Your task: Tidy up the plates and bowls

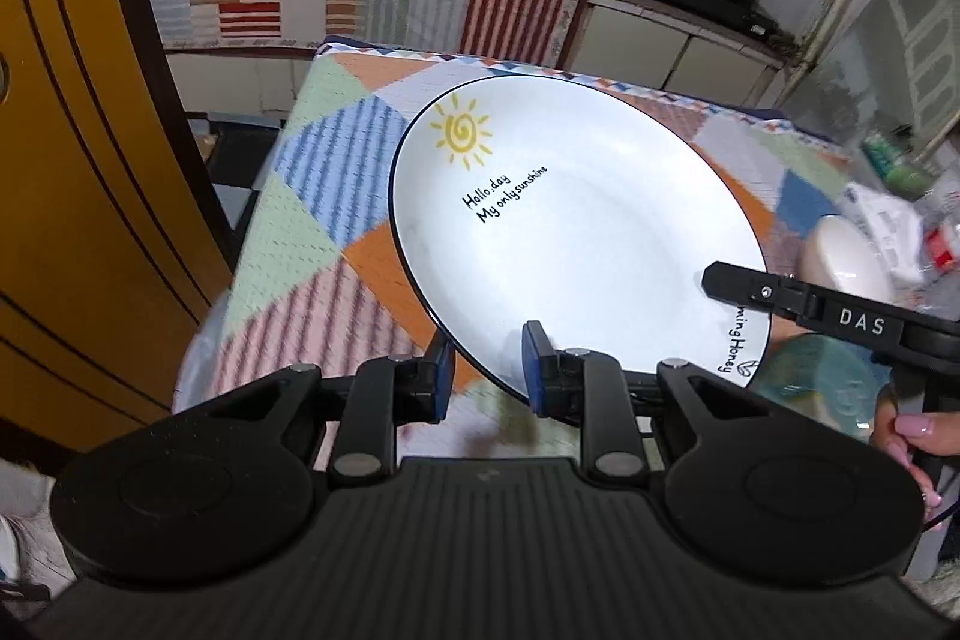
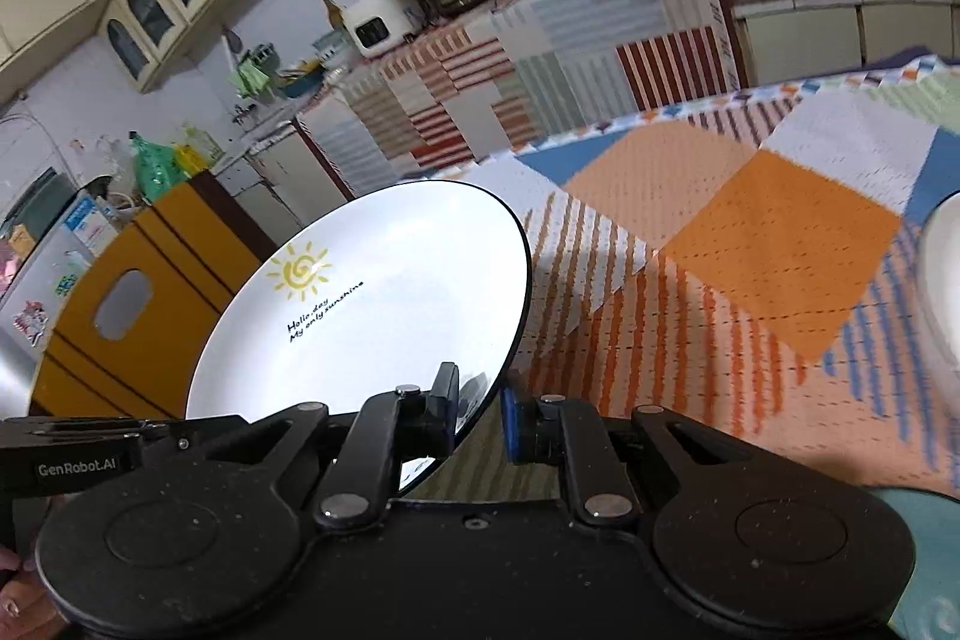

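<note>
- Left wrist view: the left gripper (image 1: 487, 370) straddles the near rim of a white plate (image 1: 576, 226), one blue-padded finger under the rim at 7 o'clock and the other on the plate's upper face at 6 o'clock. The jaws are at a narrow setting with the rim between them; whether both pads press on it I cannot tell.
- The plate is tilted, its left edge lifted off the patchwork tablecloth (image 1: 324, 172). A yellow sun is painted at its 11 o'clock, with black lettering just below.
- The right gripper (image 1: 729, 283) comes in from 3 o'clock; one black finger lies over the plate's face near the rim at 4 o'clock.
- A white bowl (image 1: 840, 256) sits on the cloth at 3 o'clock, apart from the plate. A teal glazed bowl (image 1: 822, 388) lies at 4 o'clock, just beside the plate's near edge.
- Right wrist view: the right gripper (image 2: 477, 412) holds the plate (image 2: 372, 304) by its edge at 6 o'clock, left finger on the upper face, right blue pad at the underside, the gap narrow.
- The plate stands steeply tilted above the tablecloth (image 2: 744, 232), which fills the frame from 1 to 5 o'clock.
- The left gripper's (image 2: 78, 463) black body enters at 9 o'clock.
</note>
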### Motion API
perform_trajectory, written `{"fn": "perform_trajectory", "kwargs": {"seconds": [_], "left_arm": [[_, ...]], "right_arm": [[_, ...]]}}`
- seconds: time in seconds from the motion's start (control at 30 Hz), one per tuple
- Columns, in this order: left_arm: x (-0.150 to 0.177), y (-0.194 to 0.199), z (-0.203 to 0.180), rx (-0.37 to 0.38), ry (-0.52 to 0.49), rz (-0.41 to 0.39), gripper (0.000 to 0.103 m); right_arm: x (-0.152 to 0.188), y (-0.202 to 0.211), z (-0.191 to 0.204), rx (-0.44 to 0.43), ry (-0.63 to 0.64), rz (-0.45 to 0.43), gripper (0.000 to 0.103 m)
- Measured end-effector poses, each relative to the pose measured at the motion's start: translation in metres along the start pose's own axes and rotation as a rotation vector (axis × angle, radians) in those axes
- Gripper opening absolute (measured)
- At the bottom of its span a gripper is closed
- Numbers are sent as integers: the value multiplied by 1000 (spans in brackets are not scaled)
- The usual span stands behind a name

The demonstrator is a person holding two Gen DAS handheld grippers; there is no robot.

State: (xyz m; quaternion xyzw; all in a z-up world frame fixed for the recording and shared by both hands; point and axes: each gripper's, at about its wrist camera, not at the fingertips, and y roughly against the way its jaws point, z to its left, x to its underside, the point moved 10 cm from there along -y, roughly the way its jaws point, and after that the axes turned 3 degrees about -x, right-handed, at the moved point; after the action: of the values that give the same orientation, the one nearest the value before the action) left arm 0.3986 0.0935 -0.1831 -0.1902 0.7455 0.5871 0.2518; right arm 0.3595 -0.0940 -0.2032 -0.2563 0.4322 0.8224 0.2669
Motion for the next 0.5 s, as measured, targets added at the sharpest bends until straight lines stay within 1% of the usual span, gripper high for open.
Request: {"fn": "perform_trajectory", "kwargs": {"seconds": [0.17, 0.33, 0.5], "left_arm": [[13, 28, -30, 15, -19, -30, 22], [28, 50, -64, 40, -46, -31, 22], [49, 59, -97, 71, -88, -14, 22]], "right_arm": [[3, 43, 1, -6, 7, -5, 19], [10, 87, -3, 13, 20, -19, 19], [27, 128, -16, 56, 2, -31, 20]]}}
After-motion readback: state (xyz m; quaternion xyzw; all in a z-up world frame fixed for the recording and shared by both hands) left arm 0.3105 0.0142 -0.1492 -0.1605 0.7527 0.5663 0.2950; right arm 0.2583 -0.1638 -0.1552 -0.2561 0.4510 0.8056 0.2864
